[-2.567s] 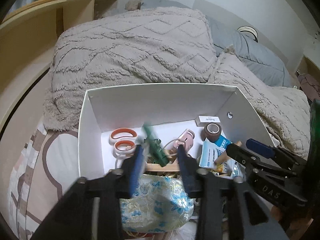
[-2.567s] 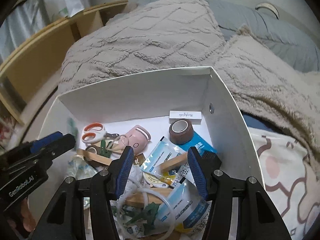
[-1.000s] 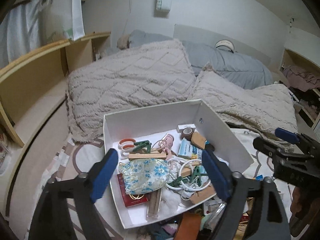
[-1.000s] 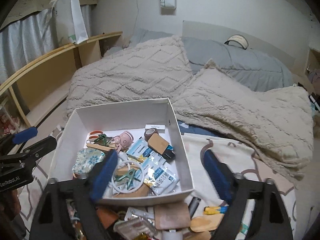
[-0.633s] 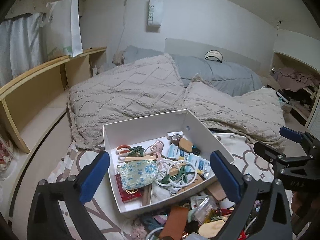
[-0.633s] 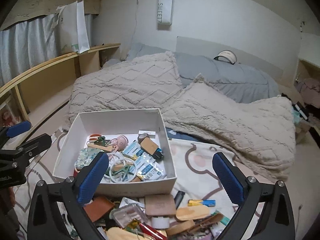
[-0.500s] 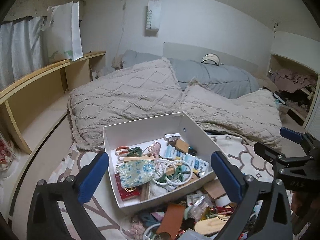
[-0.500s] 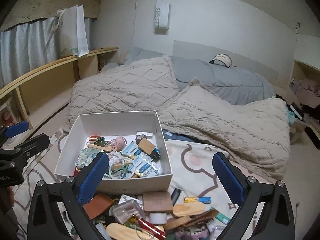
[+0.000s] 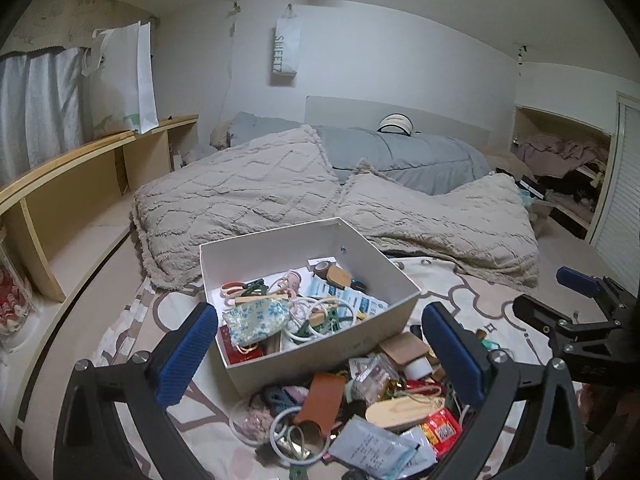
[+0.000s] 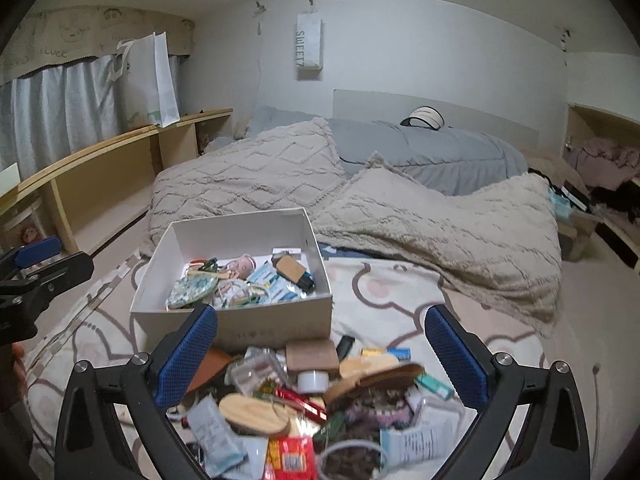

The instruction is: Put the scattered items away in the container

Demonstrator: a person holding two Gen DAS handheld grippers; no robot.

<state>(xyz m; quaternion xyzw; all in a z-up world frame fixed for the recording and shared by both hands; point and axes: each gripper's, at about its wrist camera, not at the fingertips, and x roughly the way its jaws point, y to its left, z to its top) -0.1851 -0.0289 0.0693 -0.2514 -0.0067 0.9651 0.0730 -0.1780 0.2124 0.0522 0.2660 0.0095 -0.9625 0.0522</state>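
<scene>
**Clutter heaped short of the box, both tools spread wide**

Clutter [image 9: 352,412] piled on the patterned bedcover [image 10: 384,280], nearest of all and just in front of the white box [image 9: 320,344]. Framed by the left gripper [image 9: 320,348], fingers spread wide and holding nothing; same for the right gripper [image 10: 320,352], released and empty above the heap. Mostly light, loose pieces: a stiff wooden oval [image 9: 400,410], best pinched across its narrow width; a limp brown leather tag [image 9: 322,398], likely to fold, so better taken at an edge; slick paper sachets [image 9: 376,450], prone to slipping; thin white rings [image 9: 286,436], to be nipped at the rim. Right view blurred near the bottom, so possibly a brush there. Farther on, the box already part filled with packets, rings and a flowered pouch [image 9: 256,318]. Beyond, knitted blankets [image 9: 248,192] and a grey quilt [image 9: 420,158].
</scene>
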